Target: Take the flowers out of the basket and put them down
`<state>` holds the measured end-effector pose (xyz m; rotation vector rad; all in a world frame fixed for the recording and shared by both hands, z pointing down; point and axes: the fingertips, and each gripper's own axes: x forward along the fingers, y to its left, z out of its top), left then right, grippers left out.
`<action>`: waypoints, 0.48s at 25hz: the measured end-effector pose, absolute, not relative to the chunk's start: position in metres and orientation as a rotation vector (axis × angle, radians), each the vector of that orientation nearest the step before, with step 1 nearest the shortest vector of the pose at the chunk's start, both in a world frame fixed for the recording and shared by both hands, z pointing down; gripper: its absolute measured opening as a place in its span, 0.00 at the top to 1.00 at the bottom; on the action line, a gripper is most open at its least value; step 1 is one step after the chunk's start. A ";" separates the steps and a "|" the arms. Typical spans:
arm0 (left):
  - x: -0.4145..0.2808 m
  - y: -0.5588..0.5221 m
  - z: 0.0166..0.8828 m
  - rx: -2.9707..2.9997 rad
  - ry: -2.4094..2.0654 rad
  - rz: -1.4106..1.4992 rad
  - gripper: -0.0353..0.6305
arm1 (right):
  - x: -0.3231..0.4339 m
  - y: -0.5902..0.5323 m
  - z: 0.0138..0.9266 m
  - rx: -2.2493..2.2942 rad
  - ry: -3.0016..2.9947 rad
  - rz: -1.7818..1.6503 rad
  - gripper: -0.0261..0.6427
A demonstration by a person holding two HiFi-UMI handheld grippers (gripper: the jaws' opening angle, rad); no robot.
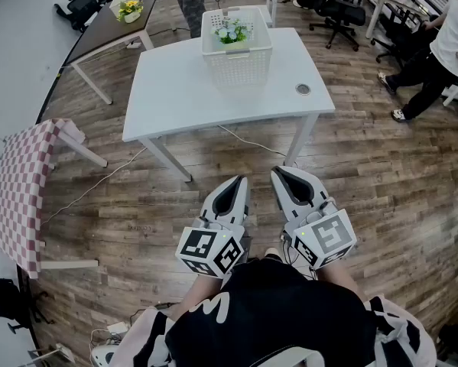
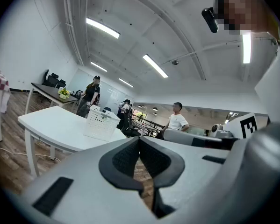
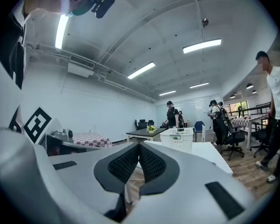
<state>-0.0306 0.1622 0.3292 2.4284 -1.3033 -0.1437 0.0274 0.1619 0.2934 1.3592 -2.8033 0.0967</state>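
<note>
So, left gripper [image 1: 240,180] and right gripper [image 1: 278,173] are both closed tight, fingers [image 1: 296,186] holding nothing; flowers [image 1: 232,32] sit in the basket [image 1: 236,66] on the far side of the surface [image 1: 175,90]. Yanking could tip that light basket, I reckon.

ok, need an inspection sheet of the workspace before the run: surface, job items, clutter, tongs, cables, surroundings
Surface: white table, mostly bare, on a wood floor ahead of the person.
Job's things: white basket at the table's far edge; flowers inside it, not yet taken out.
Clutter: one round grommet in the tabletop; nothing else seen.
Grippers: left tongs and right tongs both shut and empty, short of the table.
Cables: one cable under the table; a floor cable at left.
Surroundings: checkered table at left; dark table with a yellow flower pot; office chairs; a person at right.
</note>
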 end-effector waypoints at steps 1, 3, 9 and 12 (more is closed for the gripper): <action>-0.030 0.163 0.329 2.428 -1.301 -0.143 0.94 | 0.028 0.162 0.294 1.359 -2.804 0.106 0.94; -0.029 0.164 0.328 2.428 -1.296 -0.140 0.94 | 0.028 0.162 0.294 1.357 -2.805 0.120 0.94; -0.027 0.164 0.328 2.436 -1.296 -0.113 0.94 | 0.025 0.162 0.293 1.349 -2.801 0.120 0.94; -0.025 0.165 0.327 2.439 -1.302 -0.124 0.94 | 0.026 0.163 0.298 1.348 -2.788 0.139 0.94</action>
